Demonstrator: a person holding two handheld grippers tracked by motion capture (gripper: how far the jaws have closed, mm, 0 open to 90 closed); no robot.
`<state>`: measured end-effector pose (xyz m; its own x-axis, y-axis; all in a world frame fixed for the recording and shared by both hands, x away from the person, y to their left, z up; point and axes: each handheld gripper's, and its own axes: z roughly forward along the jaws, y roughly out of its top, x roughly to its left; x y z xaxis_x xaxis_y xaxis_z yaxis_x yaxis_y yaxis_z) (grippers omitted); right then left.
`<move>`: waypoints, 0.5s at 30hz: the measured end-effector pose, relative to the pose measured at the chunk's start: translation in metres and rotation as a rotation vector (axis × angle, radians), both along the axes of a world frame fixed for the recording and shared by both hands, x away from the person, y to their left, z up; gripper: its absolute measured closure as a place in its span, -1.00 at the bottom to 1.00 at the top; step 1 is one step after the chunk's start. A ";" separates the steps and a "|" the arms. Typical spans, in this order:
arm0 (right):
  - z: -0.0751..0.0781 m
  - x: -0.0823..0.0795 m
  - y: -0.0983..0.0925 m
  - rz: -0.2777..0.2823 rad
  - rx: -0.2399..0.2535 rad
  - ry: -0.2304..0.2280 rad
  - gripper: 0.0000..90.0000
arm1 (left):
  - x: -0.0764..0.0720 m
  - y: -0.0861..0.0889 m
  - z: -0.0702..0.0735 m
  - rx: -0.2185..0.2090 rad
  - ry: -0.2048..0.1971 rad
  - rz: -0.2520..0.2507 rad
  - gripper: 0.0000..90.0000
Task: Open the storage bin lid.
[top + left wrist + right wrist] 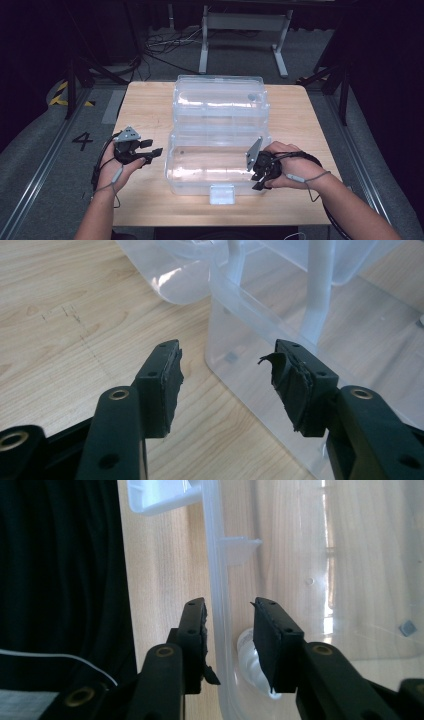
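Observation:
A clear plastic storage box (215, 165) lies opened out on the wooden table (145, 100), its far half (220, 102) hinged back and a latch tab (222, 194) at the near edge. My left gripper (151, 148) hovers just left of the box with its jaws wide apart. In the left gripper view, that gripper (225, 357) holds nothing and faces the box corner (260, 325). My right gripper (256, 180) is at the box's right end. Its jaws (229, 610) straddle the clear rim (217, 570), and a gap shows beside the right pad.
The table's near edge (215, 220) lies just past the latch tab. A white metal frame (245, 30) and cables stand on the floor behind the table. Dark clothing (60, 580) lies close to the left of the right gripper.

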<state>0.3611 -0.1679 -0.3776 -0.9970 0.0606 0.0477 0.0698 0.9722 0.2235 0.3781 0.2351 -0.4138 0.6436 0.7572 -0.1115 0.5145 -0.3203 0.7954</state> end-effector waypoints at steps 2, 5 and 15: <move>-0.003 -0.001 0.000 -0.002 -0.001 0.002 0.57 | 0.001 -0.001 0.001 0.011 0.001 0.000 -0.08; -0.011 -0.001 0.001 0.009 -0.005 -0.005 0.64 | 0.003 -0.003 0.004 0.000 0.012 -0.016 -0.14; -0.023 -0.008 0.001 0.017 0.017 -0.051 0.85 | 0.010 -0.006 0.015 -0.002 -0.005 -0.011 -0.16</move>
